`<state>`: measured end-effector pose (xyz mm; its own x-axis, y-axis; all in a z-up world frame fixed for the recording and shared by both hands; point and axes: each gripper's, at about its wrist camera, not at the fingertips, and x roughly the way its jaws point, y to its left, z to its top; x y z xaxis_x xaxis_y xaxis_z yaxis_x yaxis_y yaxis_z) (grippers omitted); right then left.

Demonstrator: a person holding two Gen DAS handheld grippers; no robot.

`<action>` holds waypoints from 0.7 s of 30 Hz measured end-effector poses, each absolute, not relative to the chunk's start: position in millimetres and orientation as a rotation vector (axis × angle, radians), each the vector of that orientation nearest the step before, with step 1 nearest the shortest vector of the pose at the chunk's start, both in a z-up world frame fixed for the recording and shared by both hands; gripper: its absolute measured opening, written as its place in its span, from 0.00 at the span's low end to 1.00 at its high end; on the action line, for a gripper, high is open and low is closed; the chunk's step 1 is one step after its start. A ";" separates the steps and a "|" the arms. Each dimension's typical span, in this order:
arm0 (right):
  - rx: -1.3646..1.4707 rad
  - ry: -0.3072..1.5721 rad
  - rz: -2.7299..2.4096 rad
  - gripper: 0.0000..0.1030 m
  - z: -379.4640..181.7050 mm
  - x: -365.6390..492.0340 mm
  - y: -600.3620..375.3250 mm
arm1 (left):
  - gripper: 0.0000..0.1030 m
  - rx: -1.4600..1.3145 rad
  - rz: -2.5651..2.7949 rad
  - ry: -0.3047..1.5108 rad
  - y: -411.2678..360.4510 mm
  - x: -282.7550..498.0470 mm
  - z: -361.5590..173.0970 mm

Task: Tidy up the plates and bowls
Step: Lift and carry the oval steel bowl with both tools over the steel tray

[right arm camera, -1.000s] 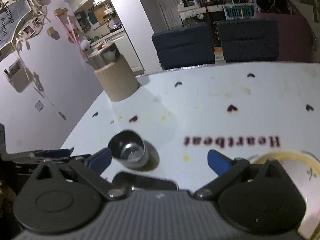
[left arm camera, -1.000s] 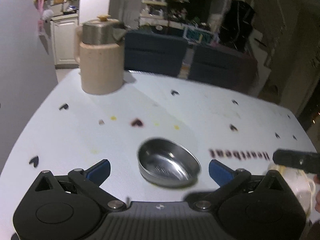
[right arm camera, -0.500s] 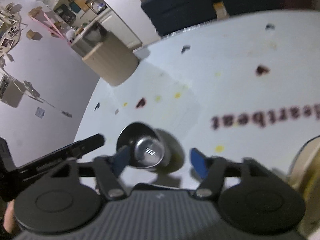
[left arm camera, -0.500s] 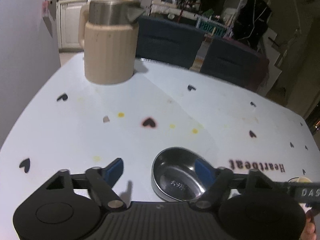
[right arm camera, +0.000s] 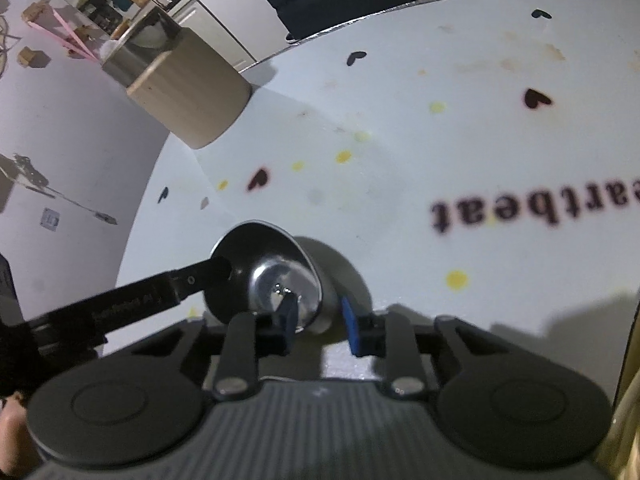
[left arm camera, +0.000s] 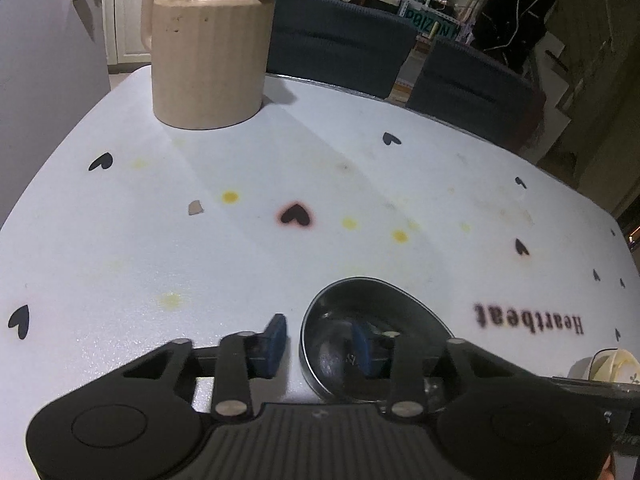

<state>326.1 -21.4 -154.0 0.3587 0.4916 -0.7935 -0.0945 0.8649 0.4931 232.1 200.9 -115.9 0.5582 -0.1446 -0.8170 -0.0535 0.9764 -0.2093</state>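
A small steel bowl [left arm camera: 360,300] [right arm camera: 260,248] stands on the white table [left arm camera: 240,264] near its front edge. My left gripper [left arm camera: 320,340] straddles the bowl's left rim, one blue pad outside and one inside. Its jaws are closing, and a gap still shows between the outer pad and the wall. My right gripper [right arm camera: 318,316] straddles the opposite rim the same way, also closing, with its pads apart from the wall. A black finger [right arm camera: 160,292] of the left gripper reaches into the bowl in the right wrist view. A cream floral dish [left arm camera: 612,364] sits at the right edge.
A tall beige jug [left arm camera: 208,60] [right arm camera: 188,96] with a steel top stands at the table's far left corner. Dark blue chairs [left arm camera: 340,40] line the far edge. A grey wall [left arm camera: 40,60] runs close along the left. The tablecloth shows hearts and the word Heartbeat [left arm camera: 528,320].
Both grippers came forward and down from wide open to straddling the steel bowl's opposite rims, and their jaws narrowed. The bowl stayed in place on the table.
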 end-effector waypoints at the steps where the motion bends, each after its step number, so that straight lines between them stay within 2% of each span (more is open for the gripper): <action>1: 0.392 1.151 0.388 0.26 -154.9 326.4 -20.4 | 0.28 -0.223 -0.052 0.985 200.7 232.8 -116.7; 6: 0.395 1.157 0.381 0.20 -160.9 326.1 -18.6 | 0.26 -0.214 -0.050 1.014 200.0 234.6 -123.1; 8: 0.388 1.155 0.384 0.17 -160.6 325.1 -15.8 | 0.11 -0.218 -0.047 1.022 201.5 234.8 -125.3; 10: 0.375 1.148 0.379 0.15 -161.0 324.5 -11.7 | 0.06 -0.213 -0.037 1.021 203.2 234.9 -125.8; 21: 0.316 1.073 0.381 0.09 -145.0 320.9 -10.5 | 0.06 -0.246 -0.079 0.884 202.9 220.2 -95.1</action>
<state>320.9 -10.5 -145.0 0.4241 0.4490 -0.7865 -0.1474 0.8911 0.4292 220.2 202.9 -95.1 0.6332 -0.1695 -0.7552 -0.0326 0.9690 -0.2449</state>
